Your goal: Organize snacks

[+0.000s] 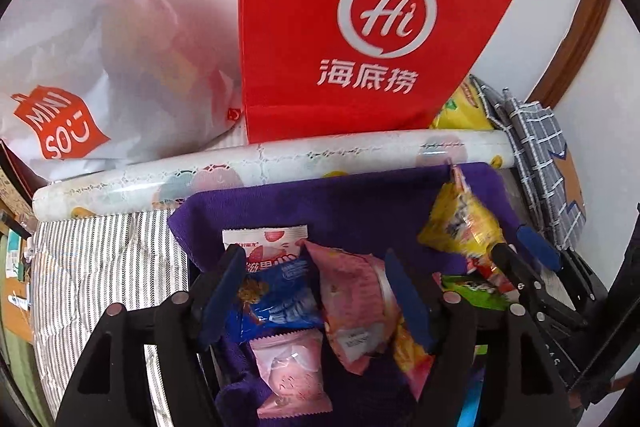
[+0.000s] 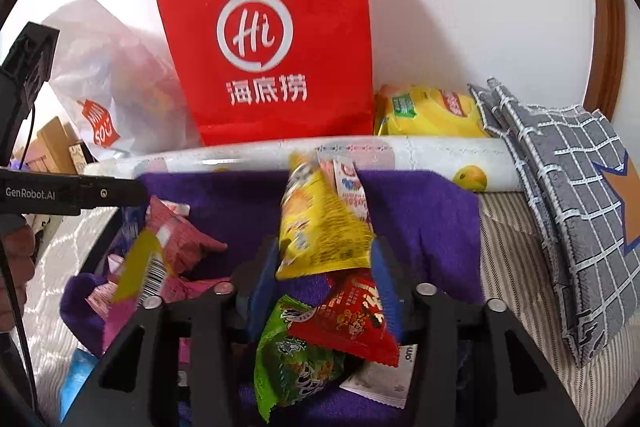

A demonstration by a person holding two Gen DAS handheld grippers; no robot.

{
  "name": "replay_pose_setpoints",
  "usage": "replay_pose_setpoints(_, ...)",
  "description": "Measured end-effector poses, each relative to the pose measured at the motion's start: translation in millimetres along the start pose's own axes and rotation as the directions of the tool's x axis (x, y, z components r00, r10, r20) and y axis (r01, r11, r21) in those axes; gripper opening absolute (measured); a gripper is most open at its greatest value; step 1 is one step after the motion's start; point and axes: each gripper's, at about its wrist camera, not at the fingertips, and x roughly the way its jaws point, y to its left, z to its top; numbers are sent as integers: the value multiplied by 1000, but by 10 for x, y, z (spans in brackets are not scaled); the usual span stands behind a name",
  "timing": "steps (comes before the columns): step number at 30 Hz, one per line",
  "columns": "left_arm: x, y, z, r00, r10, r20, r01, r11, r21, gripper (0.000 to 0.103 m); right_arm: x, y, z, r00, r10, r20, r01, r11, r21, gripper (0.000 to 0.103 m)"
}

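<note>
A purple cloth carries a heap of snack packets. My left gripper stands open over it, with a blue packet and a pink packet lying loose between its fingers. A pale pink packet lies nearer. My right gripper is open too. A blurred yellow packet stands upright between its fingertips, its lower edge reaching both pads. Under those fingers lie a red packet and a green packet. The left wrist view shows the right gripper at the yellow packet's lower corner.
A red paper bag and a white plastic bag stand against the wall. A rolled printed sheet lies behind the cloth. At the right are a large yellow package and a grey checked cloth. Striped fabric lies left.
</note>
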Motion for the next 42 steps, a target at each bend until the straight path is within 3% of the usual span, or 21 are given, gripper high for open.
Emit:
replay_pose_setpoints(3,-142,-69,4,1000,13,23,-14,1000,19,71,-198,35,83,999,6,44,-5,1000,-7,60)
replay_pose_setpoints(6,-378,-177,5,997,34,69,-37,998,48,71,-498,82,141,995,-41,93,42,999,-9,68)
replay_pose_setpoints(10,-708,-292,-123,993,20,117,-26,999,44,80,-894,114,188,993,-82,84,82,997,9,75)
replay_pose_setpoints(14,-966,-401,-367,989,57,135,-65,996,55,80,-1304,109,167,987,-148,64,144,987,74,78)
replay_pose_setpoints(24,-1714,-638,-1141,973,35,226,-47,998,48,83,-2198,332,-274,982,-184,39,179,979,94,78)
replay_pose_setpoints(31,-2207,-865,-1701,959,48,281,-70,995,68,89,-2942,502,-639,969,-224,105,214,972,96,101)
replay_pose_setpoints(38,-2622,-871,-2036,936,51,349,-71,996,46,89,-3442,544,-803,962,-235,139,216,967,136,103)
replay_pose_setpoints(42,-2732,-871,-2085,937,36,346,-54,998,45,89,-3624,636,-860,955,-242,170,225,968,115,103)
